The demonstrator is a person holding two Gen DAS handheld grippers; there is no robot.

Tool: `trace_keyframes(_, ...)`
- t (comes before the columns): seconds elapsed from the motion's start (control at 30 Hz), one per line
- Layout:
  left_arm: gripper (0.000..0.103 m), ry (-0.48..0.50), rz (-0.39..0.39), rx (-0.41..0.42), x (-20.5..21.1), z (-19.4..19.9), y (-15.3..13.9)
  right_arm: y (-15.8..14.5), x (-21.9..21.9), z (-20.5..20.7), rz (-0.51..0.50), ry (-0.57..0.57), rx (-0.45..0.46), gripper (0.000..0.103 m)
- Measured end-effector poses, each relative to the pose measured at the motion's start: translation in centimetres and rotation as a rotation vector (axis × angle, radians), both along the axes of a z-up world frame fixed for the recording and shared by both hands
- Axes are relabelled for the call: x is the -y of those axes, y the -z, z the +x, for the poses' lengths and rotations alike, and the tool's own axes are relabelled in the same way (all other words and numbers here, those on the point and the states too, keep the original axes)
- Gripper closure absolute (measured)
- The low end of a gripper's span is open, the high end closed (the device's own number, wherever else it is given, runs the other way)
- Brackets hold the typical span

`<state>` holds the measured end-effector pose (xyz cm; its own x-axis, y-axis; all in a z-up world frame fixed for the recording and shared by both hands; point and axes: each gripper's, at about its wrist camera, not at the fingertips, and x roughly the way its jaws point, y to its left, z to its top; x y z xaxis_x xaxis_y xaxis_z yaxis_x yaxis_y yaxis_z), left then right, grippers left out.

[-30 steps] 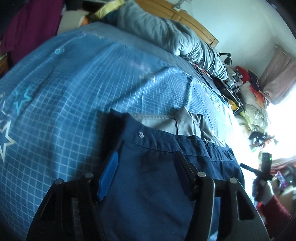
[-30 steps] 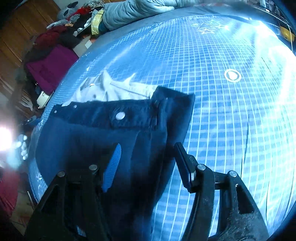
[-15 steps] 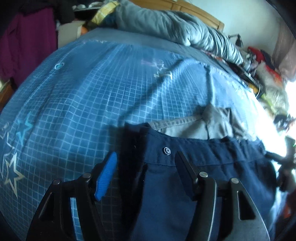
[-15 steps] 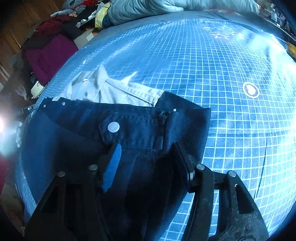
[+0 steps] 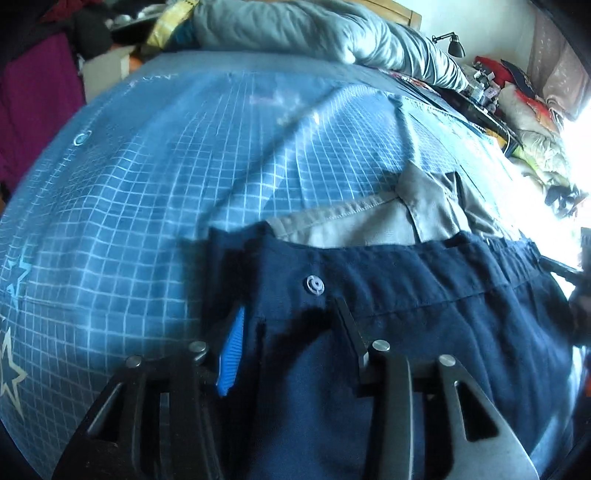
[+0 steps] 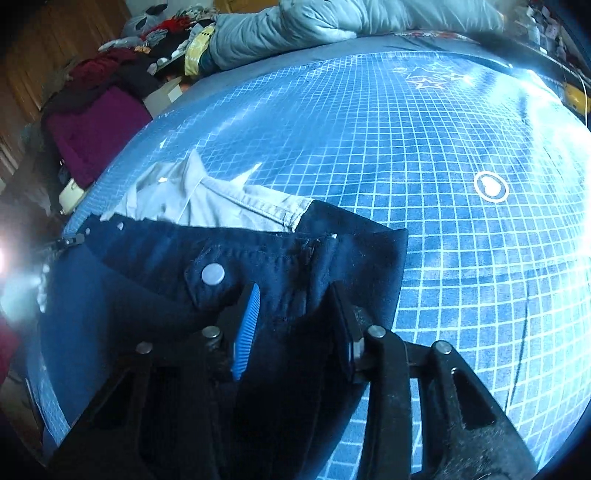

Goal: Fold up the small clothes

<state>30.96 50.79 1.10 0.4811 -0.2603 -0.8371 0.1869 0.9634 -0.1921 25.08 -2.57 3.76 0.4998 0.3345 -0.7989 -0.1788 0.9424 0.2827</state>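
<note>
Shorts [image 5: 424, 332] of navy cloth lie on the bed [image 5: 166, 184], waistband away from the cameras, overlapping a pale grey garment [image 5: 369, 225] (only its top edge shows beyond them). The left tongs [image 5: 291, 332] stand wide over the waistband's left end, near a small snap [image 5: 314, 284]. The right tongs [image 6: 295, 317] also stand wide above the waistband's right end, beside a silver button [image 6: 213, 274]. A grey duvet [image 6: 332, 26] lies along the bed's far side.
</note>
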Motion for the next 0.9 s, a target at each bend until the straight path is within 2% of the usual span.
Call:
trace_keyframes(0.07,0.071,0.0,0.009,0.002,0.2,0.0,-0.2,0.0,-0.1,0.2,-0.004,0.003,0.002,0.067)
trace_keyframes(0.13,0.076,-0.002,-0.011,0.008,0.1,-0.2,-0.3,0.0,-0.3,0.2,-0.012,-0.007,0.002,0.07)
trace_keyframes(0.33,0.078,-0.014,-0.031,-0.003,-0.1,-0.3,0.1,0.6,0.1,1.4,0.031,-0.022,-0.031,0.064)
trace_keyframes(0.37,0.078,-0.013,-0.02,-0.003,0.1,-0.3,0.1,0.6,0.0,1.6,0.026,-0.022,-0.036,0.071)
trace_keyframes(0.4,0.08,-0.013,-0.012,0.002,0.2,-0.3,-0.1,0.3,0.0,1.8,0.009,-0.012,-0.037,0.094)
trace_keyframes(0.43,0.084,-0.012,-0.02,0.009,0.2,-0.4,-0.4,-0.4,0.3,1.8,0.02,-0.009,-0.026,0.096)
trace_keyframes(0.5,0.085,-0.019,-0.041,0.058,0.1,-0.8,-1.9,-3.1,1.3,1.5,0.093,-0.005,0.051,0.097)
trace_keyframes(0.57,0.085,-0.028,-0.071,0.112,-0.3,-0.9,-4.1,-4.9,2.3,1.7,0.132,-0.002,0.091,0.097)
trace_keyframes(0.67,0.085,-0.041,-0.057,0.145,-0.4,0.3,-5.4,-5.5,2.6,3.2,0.103,-0.006,0.095,0.098)
trace_keyframes(0.7,0.086,-0.048,-0.041,0.137,-0.3,0.9,-5.2,-5.0,2.5,3.7,0.097,-0.005,0.083,0.098)
trace_keyframes(0.77,0.087,-0.063,-0.007,0.068,-0.3,2.5,-3.1,-3.0,2.5,5.0,0.073,0.004,0.038,0.097)
trace_keyframes(0.8,0.087,-0.076,0.057,0.019,-0.1,3.3,-1.1,-1.3,2.2,5.6,0.064,0.0,-0.014,0.097)
trace_keyframes(0.83,0.082,-0.062,0.086,-0.04,0.0,3.9,0.7,0.0,1.8,6.1,0.044,-0.008,-0.066,0.092)
trace_keyframes(0.87,0.082,-0.061,0.055,-0.007,-0.3,3.6,1.3,0.7,1.5,6.0,0.02,-0.009,-0.069,0.093)
trace_keyframes(0.9,0.081,-0.075,0.021,-0.01,-0.8,3.6,1.2,0.2,1.4,5.7,0.006,0.003,-0.039,0.086)
